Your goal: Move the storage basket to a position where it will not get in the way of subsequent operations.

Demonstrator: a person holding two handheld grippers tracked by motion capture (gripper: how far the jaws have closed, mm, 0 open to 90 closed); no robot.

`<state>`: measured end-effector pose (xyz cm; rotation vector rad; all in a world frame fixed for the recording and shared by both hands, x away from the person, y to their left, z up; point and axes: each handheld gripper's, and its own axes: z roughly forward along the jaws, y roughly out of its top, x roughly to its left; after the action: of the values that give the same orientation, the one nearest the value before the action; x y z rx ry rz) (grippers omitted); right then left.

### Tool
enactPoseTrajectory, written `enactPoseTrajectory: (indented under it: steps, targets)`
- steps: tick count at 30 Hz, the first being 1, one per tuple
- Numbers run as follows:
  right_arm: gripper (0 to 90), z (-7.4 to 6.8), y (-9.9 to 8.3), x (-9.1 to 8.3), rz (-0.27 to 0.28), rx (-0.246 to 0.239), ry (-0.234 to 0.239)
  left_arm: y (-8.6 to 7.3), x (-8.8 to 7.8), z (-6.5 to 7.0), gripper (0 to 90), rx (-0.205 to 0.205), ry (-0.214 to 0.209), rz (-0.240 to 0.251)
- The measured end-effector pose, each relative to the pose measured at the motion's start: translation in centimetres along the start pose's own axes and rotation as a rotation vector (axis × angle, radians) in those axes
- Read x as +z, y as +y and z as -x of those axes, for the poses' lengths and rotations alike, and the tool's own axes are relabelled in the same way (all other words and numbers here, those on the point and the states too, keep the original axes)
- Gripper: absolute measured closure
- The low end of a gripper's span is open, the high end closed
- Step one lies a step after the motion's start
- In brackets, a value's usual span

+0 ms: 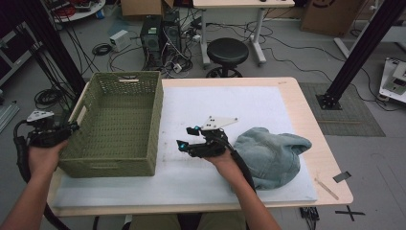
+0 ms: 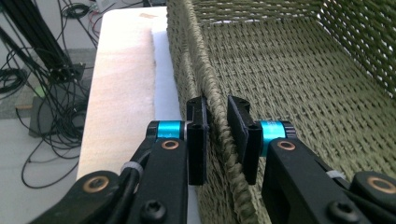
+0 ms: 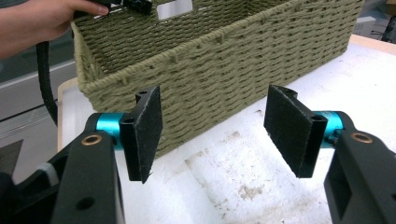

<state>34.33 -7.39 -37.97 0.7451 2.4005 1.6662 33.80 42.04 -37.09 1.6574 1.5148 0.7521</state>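
Now, left gripper (image 2: 217, 140): clamped on the left wall of the green woven basket (image 1: 119, 124)
Basket: left part of the table (image 1: 287, 88)
Right gripper (image 3: 212, 130): jaws wide, nothing between, just right of the basket

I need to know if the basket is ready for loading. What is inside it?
Nothing lies on the visible woven floor of the basket. The near wall hides part of the floor.
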Motion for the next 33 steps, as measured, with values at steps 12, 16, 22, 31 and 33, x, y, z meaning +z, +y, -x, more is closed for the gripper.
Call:
enactPoseTrajectory:
  steps: [12,16,22,31,33]
  targets:
    - [38.1,0.0,-0.2,0.4,-0.007,0.006,0.005,-0.3,-0.8,-1.8,80.2,0.006,0.008,0.000]
    - [38.1,0.0,-0.2,0.5,-0.009,0.006,0.006,-0.3,-0.8,-2.1,80.3,0.008,0.008,0.002]
    - [38.1,0.1,-0.3,0.5,-0.006,0.009,0.006,-0.3,-1.0,-2.7,80.8,0.026,0.020,-0.001]
    - [38.2,0.2,-0.4,0.6,-0.010,0.015,0.008,-0.3,-1.1,-3.7,81.3,0.033,0.044,-0.003]
    - [38.2,0.1,-0.4,0.6,-0.012,0.018,0.010,-0.3,-1.1,-3.8,81.4,0.033,0.043,-0.004]
